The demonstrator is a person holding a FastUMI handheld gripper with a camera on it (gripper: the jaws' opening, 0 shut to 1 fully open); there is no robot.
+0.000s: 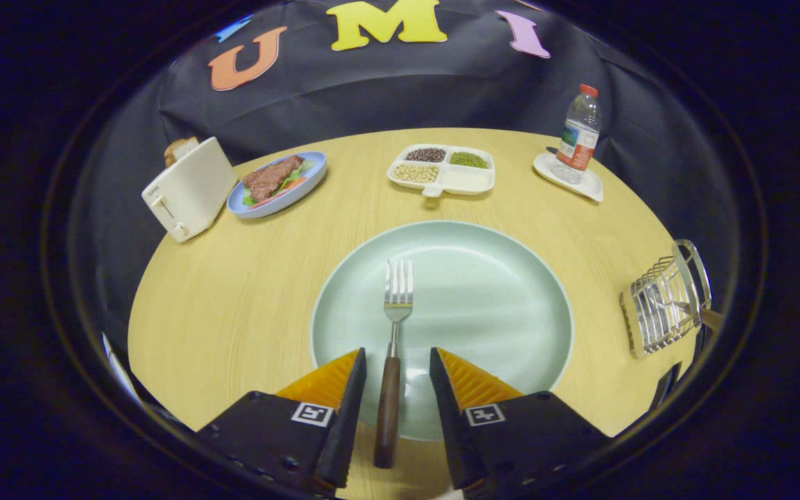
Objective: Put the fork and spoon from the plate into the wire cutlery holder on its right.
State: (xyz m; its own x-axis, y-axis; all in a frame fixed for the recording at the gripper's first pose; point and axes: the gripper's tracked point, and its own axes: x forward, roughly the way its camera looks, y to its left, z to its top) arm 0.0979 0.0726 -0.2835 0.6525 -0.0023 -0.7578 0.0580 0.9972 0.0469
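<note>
A fork (393,347) with a metal head and a brown wooden handle lies on a pale green plate (483,292), tines pointing away from me. Its handle runs back over the plate's near rim and lies between the two fingers of my gripper (398,355). The fingers are spread on either side of the handle without touching it, so the gripper is open. The wire cutlery holder (664,302) stands to the right of the plate near the table's edge, with a brown handle tip sticking out of it.
Beyond the plate sit a white divided tray of beans (442,170), a blue plate of meat and greens (278,184), a white toaster (188,189) at the far left, and a water bottle (578,135) on a white saucer at the far right.
</note>
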